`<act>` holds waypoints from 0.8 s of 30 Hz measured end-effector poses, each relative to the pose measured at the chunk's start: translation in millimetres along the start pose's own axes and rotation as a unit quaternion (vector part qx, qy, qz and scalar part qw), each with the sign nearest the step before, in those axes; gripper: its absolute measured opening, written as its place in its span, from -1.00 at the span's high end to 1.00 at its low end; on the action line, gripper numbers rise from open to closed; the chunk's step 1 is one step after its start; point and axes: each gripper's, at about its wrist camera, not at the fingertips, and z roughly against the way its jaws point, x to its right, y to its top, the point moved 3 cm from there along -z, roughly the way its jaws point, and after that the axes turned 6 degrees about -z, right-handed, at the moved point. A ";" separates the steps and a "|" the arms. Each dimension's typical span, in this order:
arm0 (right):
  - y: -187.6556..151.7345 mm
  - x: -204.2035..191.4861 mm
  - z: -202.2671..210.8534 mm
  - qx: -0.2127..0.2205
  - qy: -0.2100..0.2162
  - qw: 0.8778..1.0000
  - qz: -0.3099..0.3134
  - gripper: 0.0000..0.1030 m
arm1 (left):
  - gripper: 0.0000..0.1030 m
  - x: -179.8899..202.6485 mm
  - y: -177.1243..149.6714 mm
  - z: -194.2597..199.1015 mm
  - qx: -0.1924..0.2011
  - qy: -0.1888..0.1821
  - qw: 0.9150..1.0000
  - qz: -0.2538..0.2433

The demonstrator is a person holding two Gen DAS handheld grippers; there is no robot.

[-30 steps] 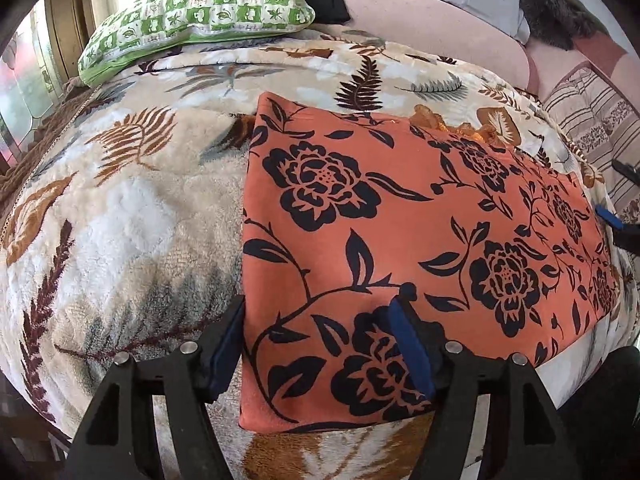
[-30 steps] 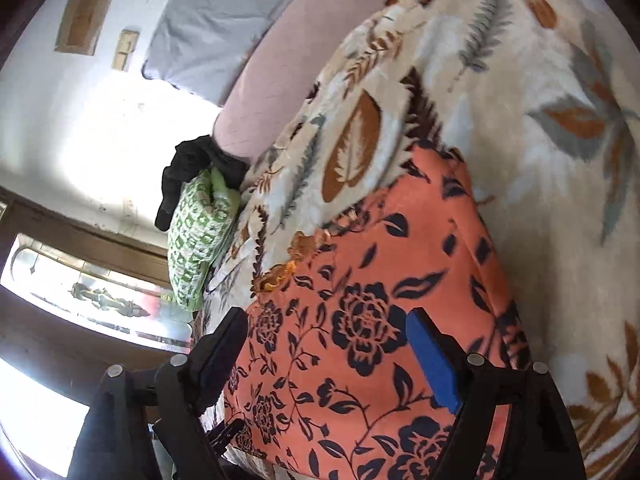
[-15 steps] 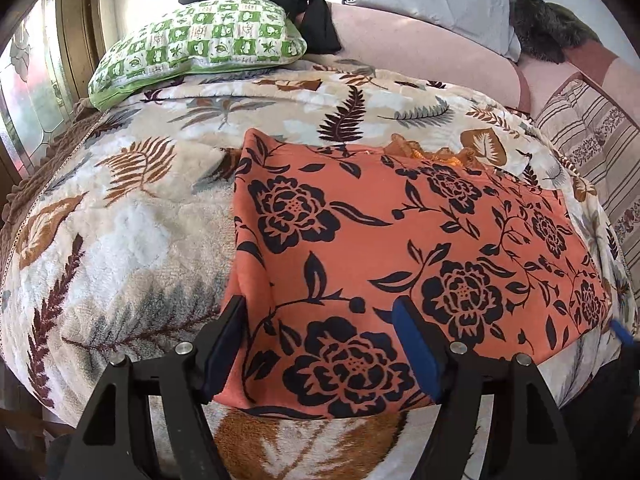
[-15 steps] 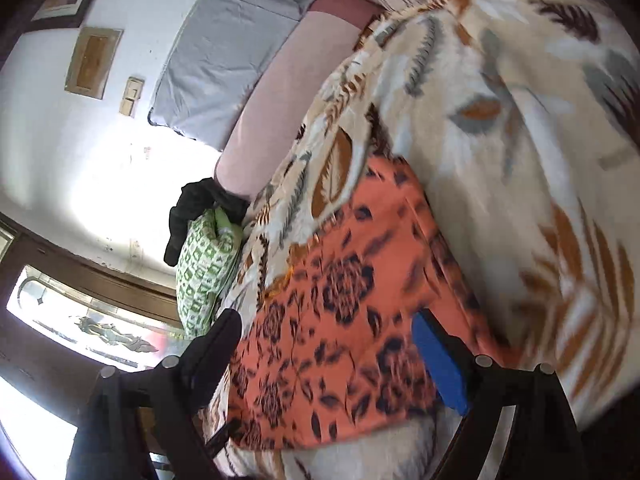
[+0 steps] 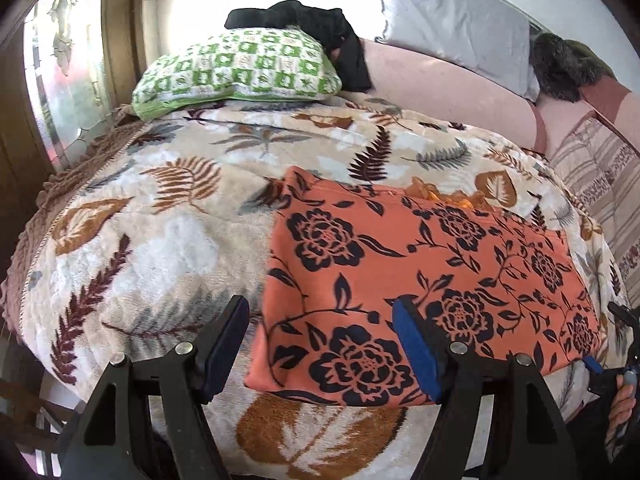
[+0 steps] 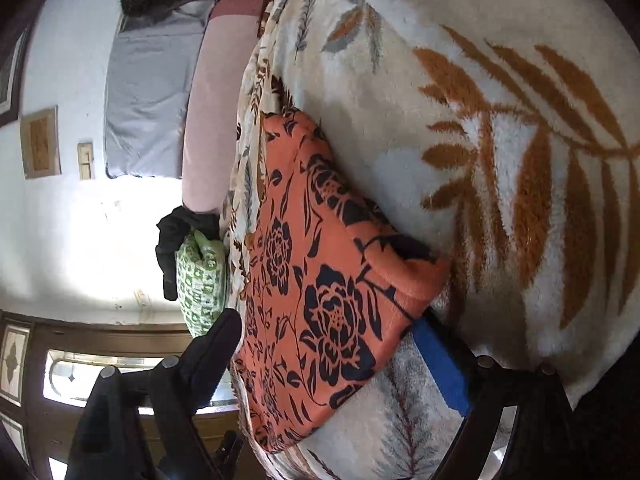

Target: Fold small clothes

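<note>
left gripper (image 5: 320, 344) backed off, orange cloth (image 5: 420, 288) flat

Orange black-floral garment (image 5: 420, 280), folded flat, lying on bed

The left gripper (image 5: 320, 344) is seen with its jaws spread wide, nothing held between them; the two black fingers frame the lower part of the left wrist view, the right-hand finger carrying a blue pad (image 5: 416, 354). The gripper is held roughly level, pointed forward and slightly downward. The right gripper (image 6: 332, 356) is likewise seen with jaws wide apart and nothing clamped; its view is rolled strongly to one side, so the gripper is held tilted. One of its fingers carries a blue pad (image 6: 440, 364). In the left wrist view, part of the person's right hand (image 5: 622, 404) is visible at the lower right edge, wrapped around a gripper handle.
</note>
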 end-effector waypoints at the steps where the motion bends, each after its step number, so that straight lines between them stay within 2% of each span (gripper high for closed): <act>1: 0.8 -5.0 2.6 0.004 0.002 1.000 0.014 -0.72 | -0.45 -2.5 1.7 2.6 0.006 0.005 1.000 0.008; 3: 0.4 -16.2 8.9 0.018 0.007 0.999 0.044 -0.65 | -0.45 2.5 5.7 4.7 0.011 -0.005 1.000 0.005; 5: 0.4 -18.6 5.4 0.015 -0.004 0.998 0.058 -0.58 | -0.45 19.8 7.6 0.8 0.009 -0.023 0.999 -0.020; 7: 4.5 -8.7 -5.5 0.009 -0.029 0.998 0.047 -0.51 | -0.45 46.5 6.3 -8.4 0.000 -0.052 0.997 -0.058; 8: 6.6 -4.5 -7.6 0.008 -0.027 0.999 0.035 -0.41 | -0.45 59.7 5.0 -12.6 -0.001 -0.061 0.995 -0.076; 10: 9.0 -9.3 -4.6 0.009 -0.017 0.999 0.035 -0.39 | -0.45 83.9 3.6 -25.8 -0.007 -0.076 0.992 -0.104; 12: 9.3 -19.6 -4.3 0.011 -0.022 0.998 0.058 -0.39 | -0.45 100.9 -2.1 -51.5 -0.038 -0.094 0.988 -0.117; 14: 12.8 -18.4 -10.2 0.009 -0.039 0.997 0.060 -0.39 | -0.45 112.1 -16.5 -86.0 -0.092 -0.082 0.984 -0.129; 15: 15.9 -13.4 -16.9 0.004 -0.053 0.997 0.056 -0.39 | -0.48 114.2 -23.5 -96.5 -0.100 -0.074 0.983 -0.136; 16: 17.8 -11.4 -19.7 0.005 -0.053 0.997 0.053 -0.36 | -0.52 117.3 -25.3 -93.5 -0.077 -0.066 0.983 -0.152; 18: 17.1 -22.1 -22.3 0.000 -0.072 0.994 0.076 -0.08 | -0.52 120.6 -24.7 -85.0 -0.077 -0.068 0.981 -0.166; 19: 15.2 -32.0 -25.4 -0.011 -0.084 0.991 0.101 0.77 | -0.52 117.9 -21.8 -78.7 -0.072 -0.086 0.981 -0.155; 21: 6.1 -62.9 -27.1 -0.005 -0.110 0.982 0.156 0.78 | -0.52 101.7 -12.5 -58.5 -0.040 -0.105 0.986 -0.123; 24: -33.6 -137.5 -33.5 0.005 -0.109 0.957 0.268 0.78 | -0.52 55.5 1.0 -26.4 0.014 -0.105 0.992 -0.064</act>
